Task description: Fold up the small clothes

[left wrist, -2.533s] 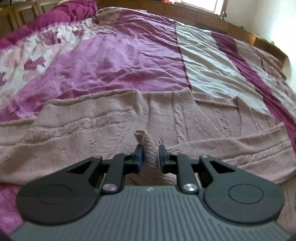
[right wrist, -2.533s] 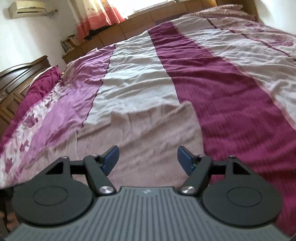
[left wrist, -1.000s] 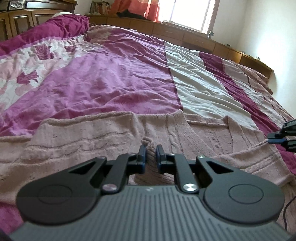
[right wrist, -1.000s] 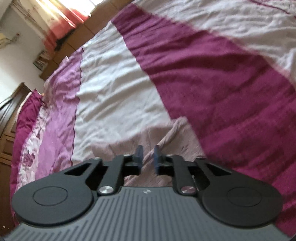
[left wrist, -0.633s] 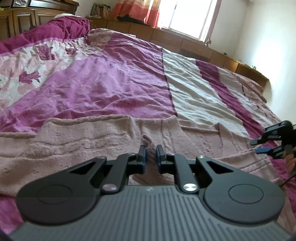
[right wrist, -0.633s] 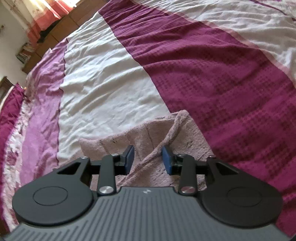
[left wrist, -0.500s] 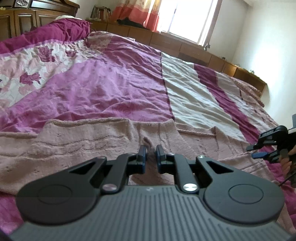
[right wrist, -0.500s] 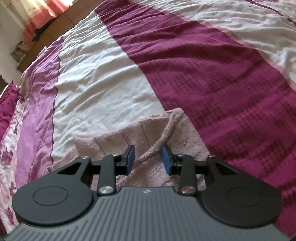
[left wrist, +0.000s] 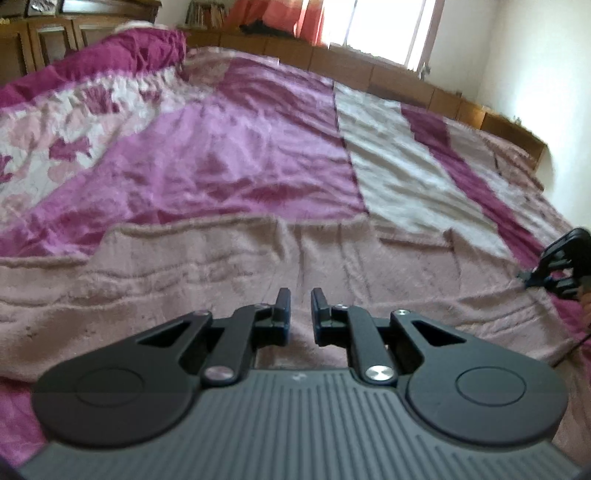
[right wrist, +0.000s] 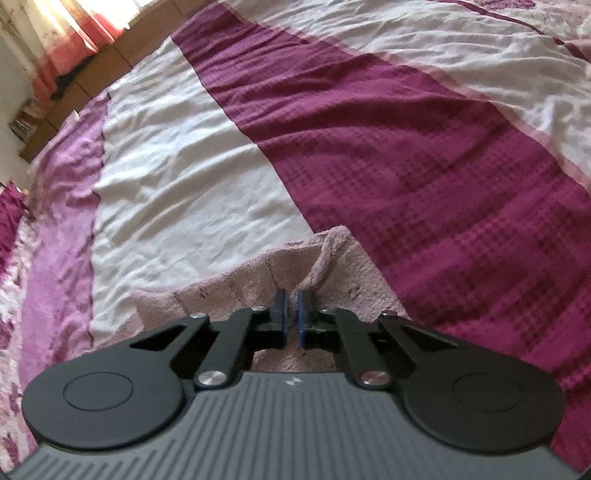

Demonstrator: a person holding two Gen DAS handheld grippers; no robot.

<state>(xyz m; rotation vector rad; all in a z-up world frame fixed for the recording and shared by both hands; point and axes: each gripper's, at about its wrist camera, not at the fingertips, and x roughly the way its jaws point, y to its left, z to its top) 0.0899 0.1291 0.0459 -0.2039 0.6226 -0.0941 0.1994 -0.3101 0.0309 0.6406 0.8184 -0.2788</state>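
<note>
Pinching a dusty-pink knitted garment point(right wrist: 332, 269), the right gripper point(right wrist: 291, 308) is clamped; the left gripper point(left wrist: 298, 310) grips its hem; no writing is legible.

Striped magenta-and-white bedspread point(left wrist: 236, 173), orange curtain point(left wrist: 317, 18), wooden cabinets point(left wrist: 44, 40).

Both cams ride right on the grippers, looking forward along the fingers and tilted down at the bed point(left wrist: 229, 155). The left wrist view sits low and close over the pink knitted garment point(left wrist: 184, 266), facing the window point(left wrist: 384, 29) and headboard side. The right wrist view looks down steeper, close on one corner of the same garment point(right wrist: 332, 258). Shared bit: that knit, the striped bedspread point(right wrist: 406, 140), and the right gripper point(left wrist: 554, 273) peeking in at the left view's right edge.
</note>
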